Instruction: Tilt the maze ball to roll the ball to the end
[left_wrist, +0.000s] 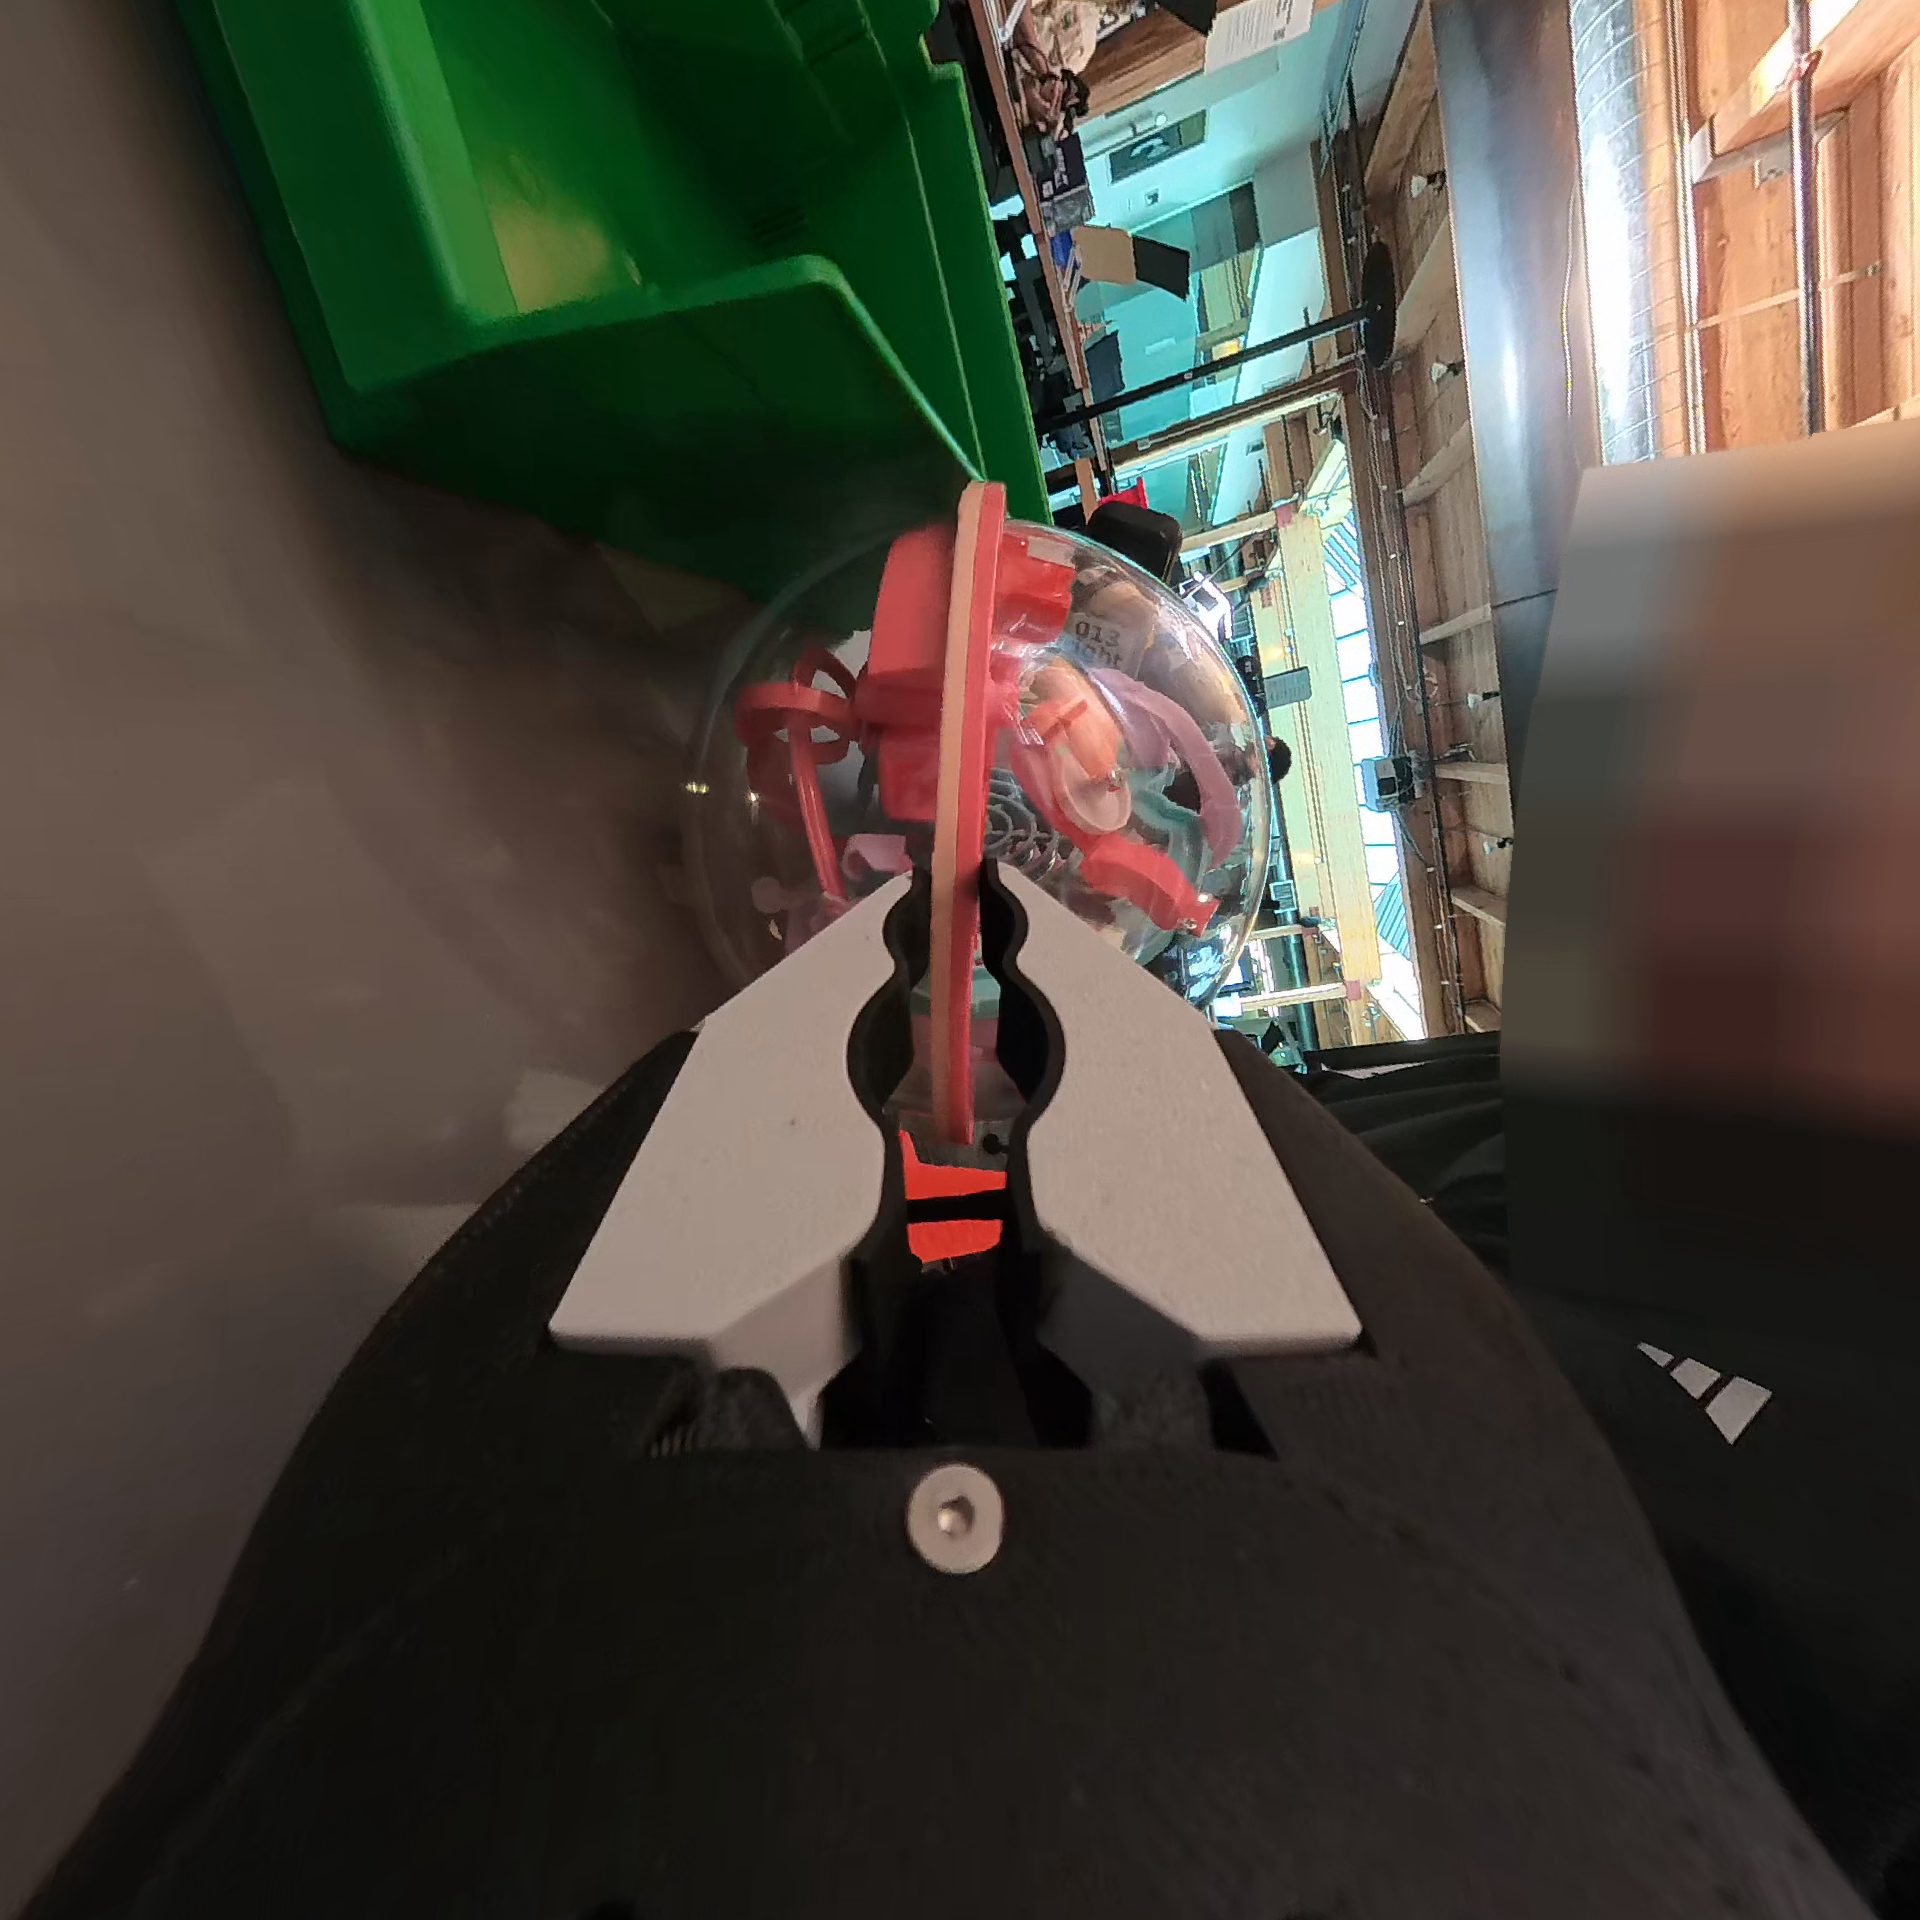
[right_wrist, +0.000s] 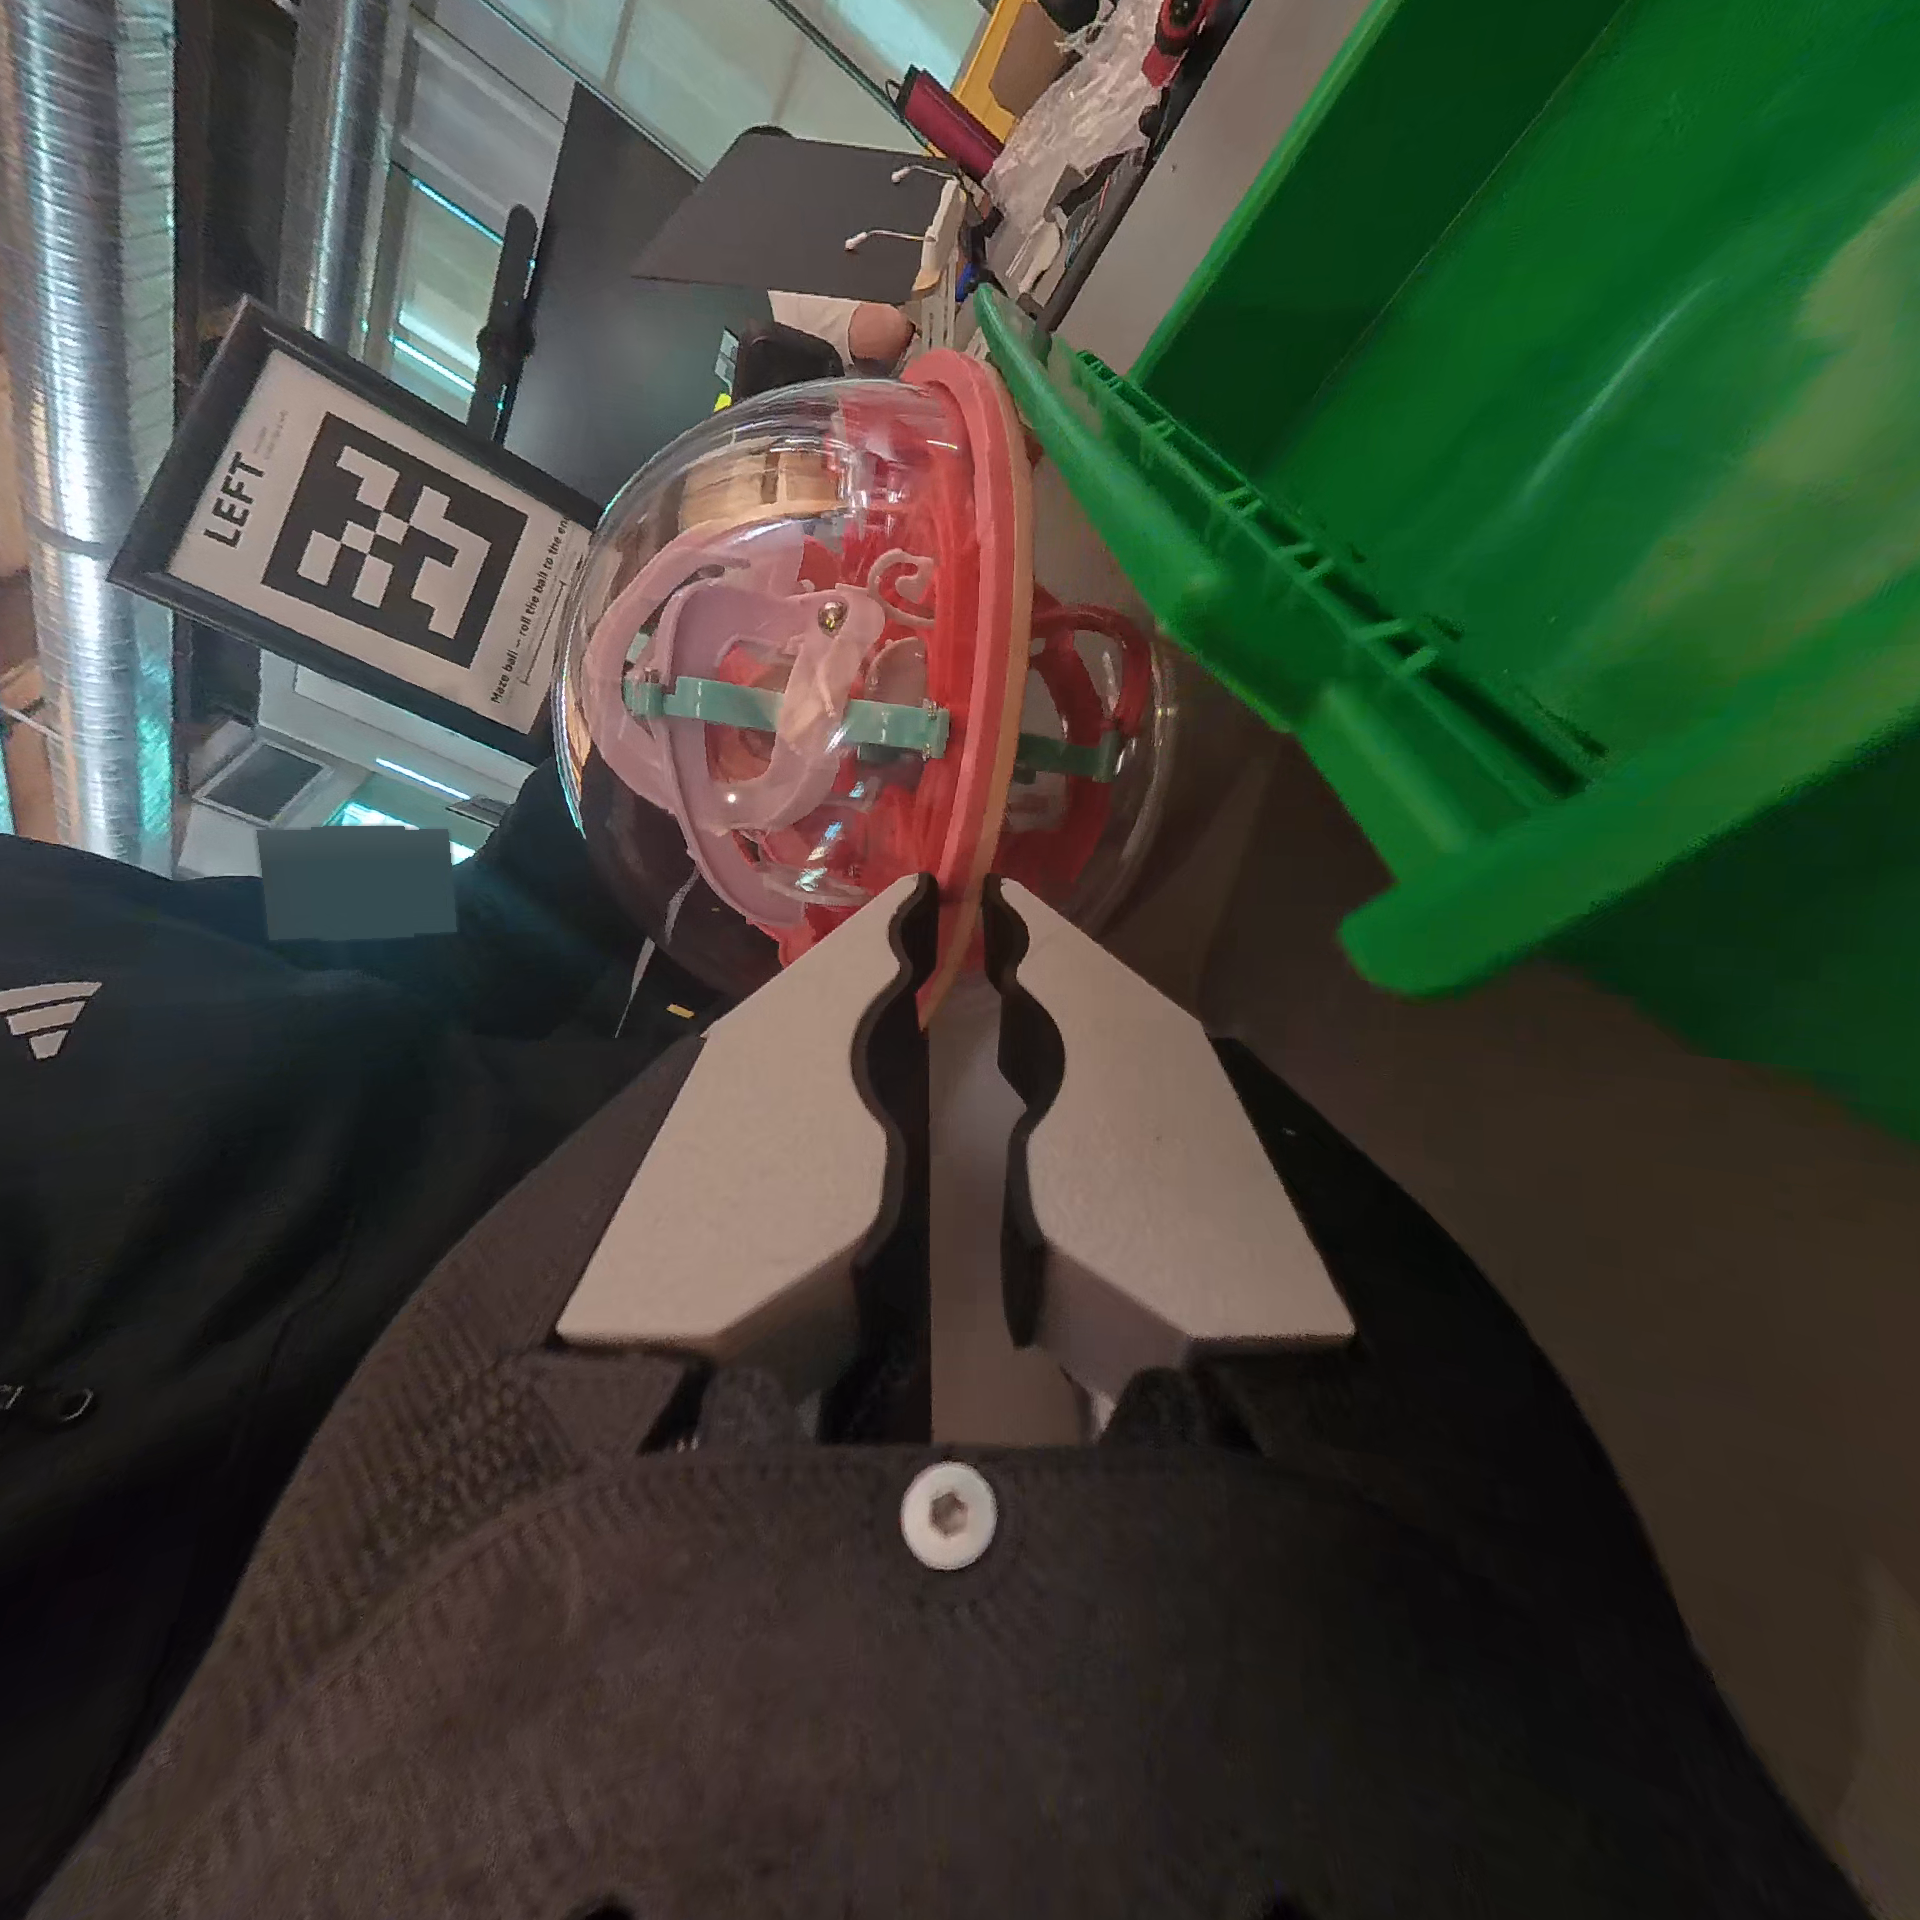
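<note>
The maze ball is a clear sphere with red, lilac and teal tracks inside and a red and tan rim around its middle. My left gripper is shut on this rim, which runs deep between its pads. In the right wrist view the maze ball shows from the other side, and my right gripper is shut on the edge of the same rim. A small metal ball sits on the lilac track. Both views are rolled sideways, so the rim stands on edge.
A green plastic bin stands close behind the ball on the grey table; it also shows in the right wrist view. A framed black-and-white marker card is beyond the ball. A person in black clothing is near. The grippers' ends are close to 15 centimetres from one another.
</note>
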